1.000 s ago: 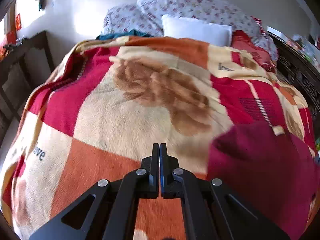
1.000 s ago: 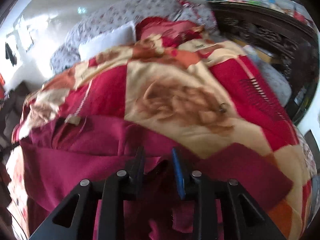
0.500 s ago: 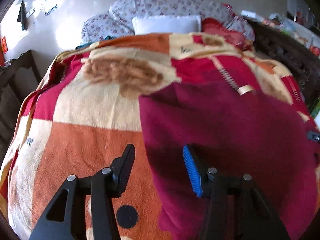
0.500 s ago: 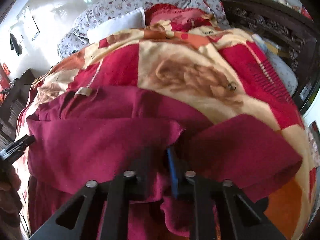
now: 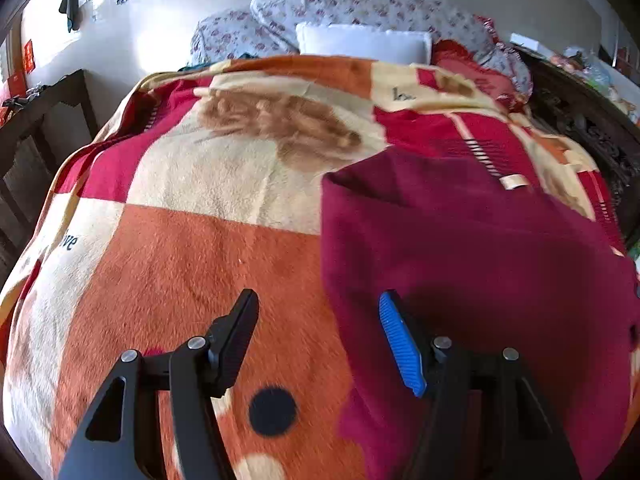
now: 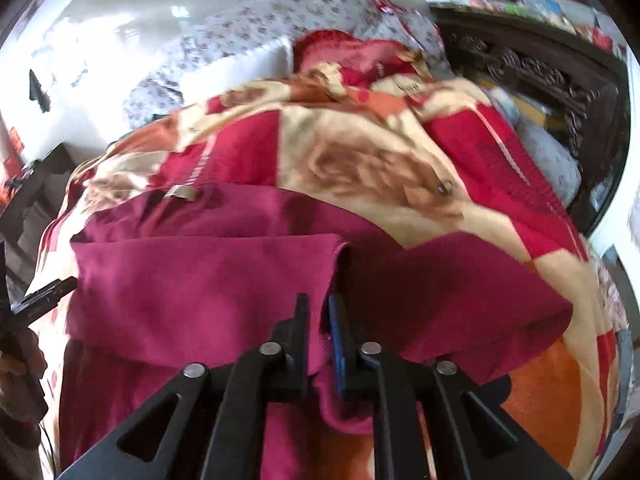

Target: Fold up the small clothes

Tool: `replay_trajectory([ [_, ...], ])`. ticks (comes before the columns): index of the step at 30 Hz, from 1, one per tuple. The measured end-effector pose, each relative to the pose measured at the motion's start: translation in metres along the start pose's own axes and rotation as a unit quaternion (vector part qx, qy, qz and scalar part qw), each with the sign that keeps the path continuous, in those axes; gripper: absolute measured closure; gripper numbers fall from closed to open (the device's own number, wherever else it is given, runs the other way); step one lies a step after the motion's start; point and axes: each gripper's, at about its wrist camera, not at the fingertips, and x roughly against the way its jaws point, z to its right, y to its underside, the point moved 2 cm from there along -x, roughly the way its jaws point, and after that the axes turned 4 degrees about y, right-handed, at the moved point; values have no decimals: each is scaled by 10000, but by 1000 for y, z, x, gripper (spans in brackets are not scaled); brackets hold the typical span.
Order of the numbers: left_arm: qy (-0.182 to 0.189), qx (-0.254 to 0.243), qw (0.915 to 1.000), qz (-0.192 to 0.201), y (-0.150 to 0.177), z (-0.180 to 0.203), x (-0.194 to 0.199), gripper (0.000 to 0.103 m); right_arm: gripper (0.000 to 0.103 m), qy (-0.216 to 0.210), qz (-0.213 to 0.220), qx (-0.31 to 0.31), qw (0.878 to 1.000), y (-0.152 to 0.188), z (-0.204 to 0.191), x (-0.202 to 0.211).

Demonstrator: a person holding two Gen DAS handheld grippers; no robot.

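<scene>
While one patterned blanket (image 5: 208, 240) covers the bed, one maroon garment (image 5: 460, 248) lies on it below two floral pillows (image 5: 360, 4) and one white pillow (image 5: 364, 42). The left claw (image 5: 318, 328) has just spread, nothing pinched; the right claw (image 6: 318, 332), just loosening, pinches a garment fold.

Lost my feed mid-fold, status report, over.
Left gripper open, jaws just widened over the maroon garment's edge, nothing pinched. Right gripper narrow, garment fold between its pads, just easing open. Blanket clear ahead.
</scene>
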Motion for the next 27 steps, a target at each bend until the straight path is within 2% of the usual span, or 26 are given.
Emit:
replay_trajectory([
  [2, 69, -36, 10000, 47, 5, 8, 10, 39, 71, -38, -51, 77, 9999, 2, -8, -3],
  [5, 202, -133, 9997, 32, 12, 20, 15, 35, 71, 80, -126, 36, 9999, 7, -8, -15],
  [9, 163, -345, 9991, -182, 24, 35, 2, 34, 71, 798, -280, -43, 9964, 13, 14, -39],
  [11, 99, -388, 9987, -311, 30, 37, -7, 34, 71, 634, -335, -313, 9969, 15, 32, -39],
  [13, 123, -327, 9989, -303, 32, 36, -7, 34, 71, 467, -197, -510, 9974, 15, 48, -23],
  [17, 101, -327, 9992, -205, 30, 40, 5, 34, 71, 828, -33, -426, 9956, 17, 73, 6],
  [22, 248, -432, 9987, 113, 25, 60, 29, 33, 71, 950, 9, -597, 9937, 24, 103, 25],
  [24, 397, -516, 9978, 101, 25, 72, 32, 33, 71, 714, 28, -530, 9960, 24, 100, 25],
  [27, 541, -647, 9964, 29, 26, 92, 31, 33, 71, 435, 38, -113, 9990, 24, 78, 18],
])
